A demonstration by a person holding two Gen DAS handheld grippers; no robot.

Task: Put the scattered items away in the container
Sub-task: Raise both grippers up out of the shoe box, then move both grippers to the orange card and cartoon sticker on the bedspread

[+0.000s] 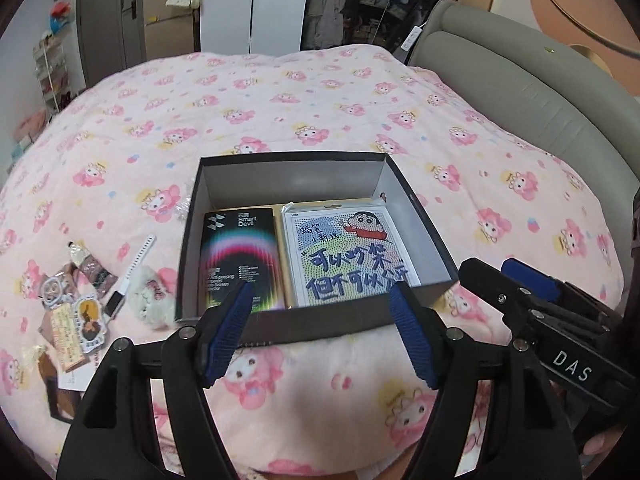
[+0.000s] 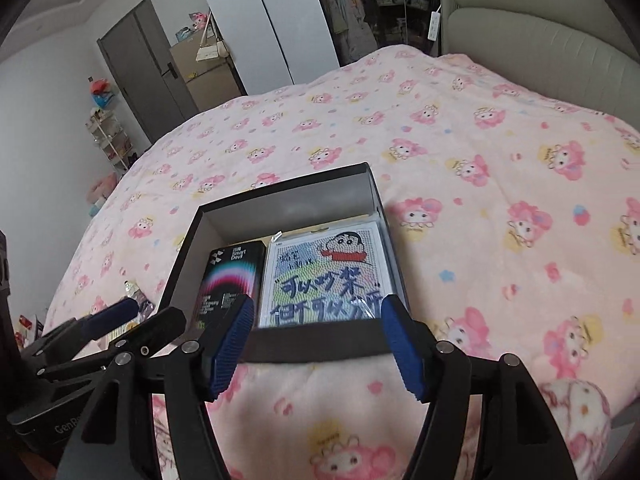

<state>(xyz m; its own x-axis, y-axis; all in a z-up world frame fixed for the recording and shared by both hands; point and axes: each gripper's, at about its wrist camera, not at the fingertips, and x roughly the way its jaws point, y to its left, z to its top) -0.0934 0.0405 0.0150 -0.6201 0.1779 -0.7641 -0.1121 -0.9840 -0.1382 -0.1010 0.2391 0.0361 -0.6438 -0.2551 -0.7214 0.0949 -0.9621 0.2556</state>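
An open black box [image 1: 292, 322] sits on the pink blanket, and the right wrist view shows it too [image 2: 312, 346]. Inside it lie a black Smart Devil package [image 1: 240, 256] and a cartoon-print pack [image 1: 348, 256], side by side. My left gripper [image 1: 320, 288] hovers open over the box's near wall with nothing between its fingers. My right gripper [image 2: 319, 302] is also open and empty at the same wall. Left of the box lie a white strap [image 1: 136, 260], a white plush [image 1: 150, 296], a small tube [image 1: 90, 266] and several cards and stickers [image 1: 76, 320].
The pink patterned blanket [image 1: 320, 92] covers the whole bed. A grey padded headboard [image 1: 520, 92] runs along the right. Another white plush [image 2: 576, 412] lies on the blanket at lower right in the right wrist view. A door and wardrobe stand beyond the bed.
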